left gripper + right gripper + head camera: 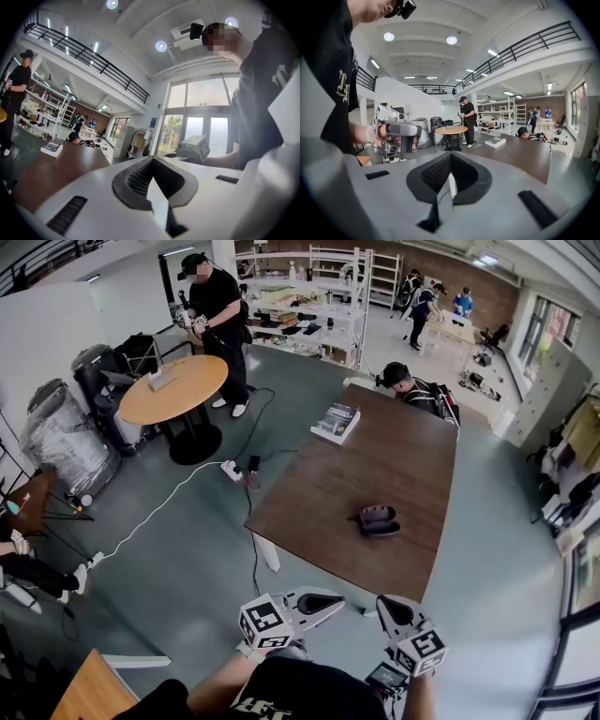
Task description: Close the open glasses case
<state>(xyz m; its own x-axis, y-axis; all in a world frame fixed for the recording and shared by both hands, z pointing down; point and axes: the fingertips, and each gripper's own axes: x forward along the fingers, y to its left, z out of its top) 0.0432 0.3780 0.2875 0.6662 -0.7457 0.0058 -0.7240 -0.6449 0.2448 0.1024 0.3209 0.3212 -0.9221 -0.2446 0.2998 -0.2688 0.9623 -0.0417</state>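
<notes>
Closed and empty, left tool point(330, 602) and right tool point(388, 607) hover; open glasses case point(379, 520) lies left-to-right on table point(375, 446).

Table point(394, 451): dark brown, faint wood grain.
Glasses case point(379, 519) on the table: dark grey, near black.
Book point(336, 421) at the table's far corner: dark cover, white page edges.
Left gripper point(328, 601) and right gripper point(389, 608), just short of the table's near edge: pale grey shells, black inside. Their marker cubes point(265, 622): black-and-white squares.
Floor point(187, 521) around the table: grey-green.

Open tabletop point(375, 456) all round glasses case point(380, 519), book point(336, 421) well apart, far corner
</notes>
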